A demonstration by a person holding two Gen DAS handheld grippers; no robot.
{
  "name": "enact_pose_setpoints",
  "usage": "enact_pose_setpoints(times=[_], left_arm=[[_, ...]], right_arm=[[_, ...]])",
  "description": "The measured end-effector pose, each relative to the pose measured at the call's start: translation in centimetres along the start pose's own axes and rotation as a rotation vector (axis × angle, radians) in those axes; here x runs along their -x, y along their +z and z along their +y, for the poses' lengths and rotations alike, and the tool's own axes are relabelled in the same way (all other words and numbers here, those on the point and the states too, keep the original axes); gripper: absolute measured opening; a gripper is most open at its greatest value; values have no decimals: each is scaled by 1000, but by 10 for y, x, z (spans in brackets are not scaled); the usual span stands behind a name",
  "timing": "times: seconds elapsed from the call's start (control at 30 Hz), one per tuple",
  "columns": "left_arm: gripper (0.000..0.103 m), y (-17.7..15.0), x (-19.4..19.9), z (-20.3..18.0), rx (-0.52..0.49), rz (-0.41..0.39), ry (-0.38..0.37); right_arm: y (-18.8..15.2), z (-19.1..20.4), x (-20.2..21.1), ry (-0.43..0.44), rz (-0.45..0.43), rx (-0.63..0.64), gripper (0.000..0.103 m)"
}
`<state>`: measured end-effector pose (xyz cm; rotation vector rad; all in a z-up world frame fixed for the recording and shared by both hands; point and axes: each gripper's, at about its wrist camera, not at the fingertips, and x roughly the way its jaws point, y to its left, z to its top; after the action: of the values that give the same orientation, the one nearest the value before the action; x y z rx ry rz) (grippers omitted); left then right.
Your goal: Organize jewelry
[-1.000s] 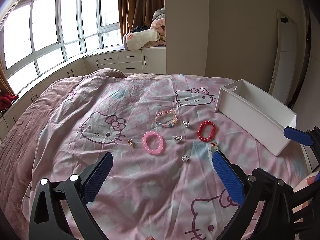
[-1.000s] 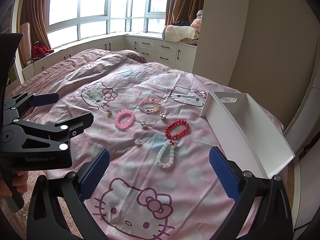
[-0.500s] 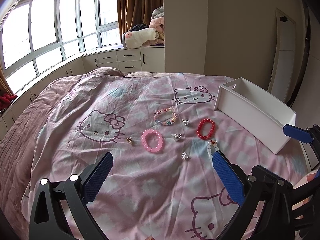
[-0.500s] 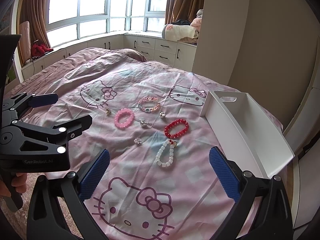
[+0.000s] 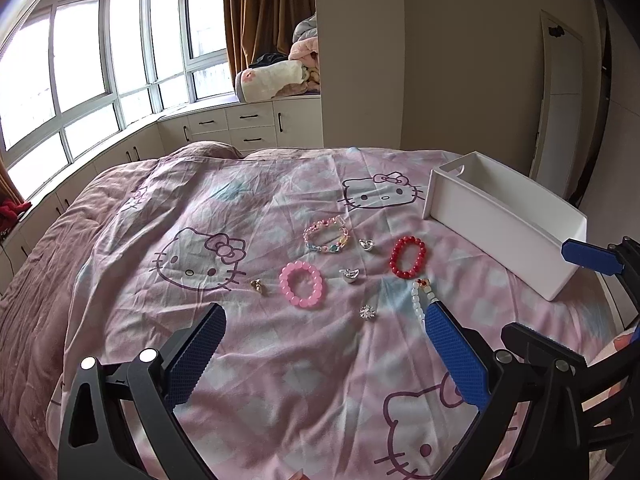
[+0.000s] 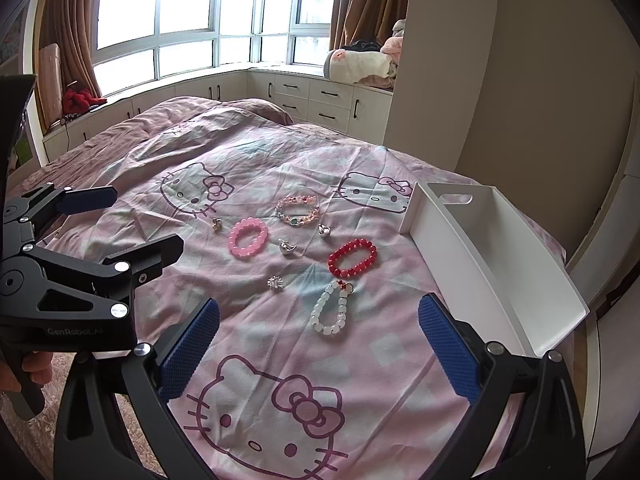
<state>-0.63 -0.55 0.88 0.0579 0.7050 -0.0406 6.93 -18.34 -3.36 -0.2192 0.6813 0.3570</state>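
Tongs point(image 6: 319, 320) agape over pink bedspread point(image 6: 360, 360)

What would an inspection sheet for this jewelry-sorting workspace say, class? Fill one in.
Surface: bedspread, pink, wrinkled.
Job's things: pink bracelet, red bracelet, white bracelet, multicolour bracelet, four small charms, all loose on the bedspread; white bin empty.
Clutter: nothing seen.
Grippers: left gripper and right gripper open, holding nothing.
Cables: nothing seen.
Surroundings: windows, curtains, drawers, folded blankets.
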Motion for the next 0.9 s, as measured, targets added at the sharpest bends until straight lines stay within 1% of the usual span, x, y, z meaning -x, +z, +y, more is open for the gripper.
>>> enact_pose_setpoints(times=[0.9], left_arm=[[101,-3,-7,10,-12,11,4]], right_arm=[[1,-2,1,-11,2,10,98]])
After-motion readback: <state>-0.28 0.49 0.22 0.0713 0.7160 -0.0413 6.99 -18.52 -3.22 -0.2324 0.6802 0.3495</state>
